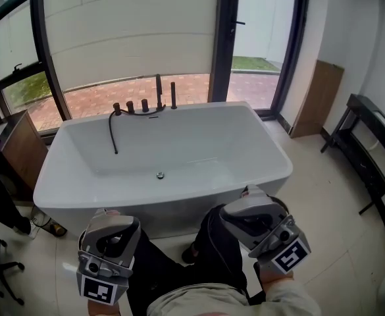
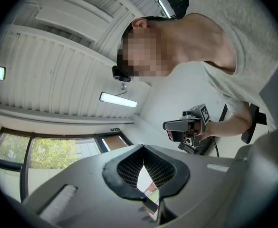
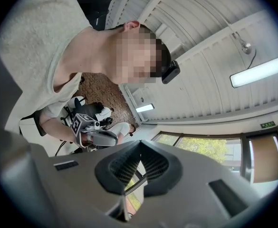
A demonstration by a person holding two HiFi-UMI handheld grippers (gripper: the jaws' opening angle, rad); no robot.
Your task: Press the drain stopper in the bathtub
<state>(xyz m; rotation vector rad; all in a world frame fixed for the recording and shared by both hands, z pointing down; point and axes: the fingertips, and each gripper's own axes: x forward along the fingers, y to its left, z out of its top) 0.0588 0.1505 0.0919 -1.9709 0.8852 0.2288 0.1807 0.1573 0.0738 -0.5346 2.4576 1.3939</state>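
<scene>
Bathtub: white and freestanding, set across the middle of the scene on a pale tiled floor, with the windows along its far side.
Drain stopper: a small round metal disc on the tub bottom, about midway along its length and close to the near wall; well apart from both tools.
Faucet set: dark upright fittings on the far rim, left of centre; a dark hose hangs from them down the inner far wall.
Left tool: at the near left, low beside the person's legs and outside the tub. It points up toward the ceiling and the person. The jaw tips meet, with only a thin slit below them and nothing between.
Right tool: at the near right, over the person's knee, also outside the tub and aimed upward. The jaws are closed tip to tip and grip nothing.
Person: dark trousers and a pale top, on the near side of the tub with one tool in each hand.
Cabinet: brown, at the tub's left end.
Rack: black, along the right wall.
Board: brown, leaning in the far right corner.
Ceiling: white slats with strip lights.
</scene>
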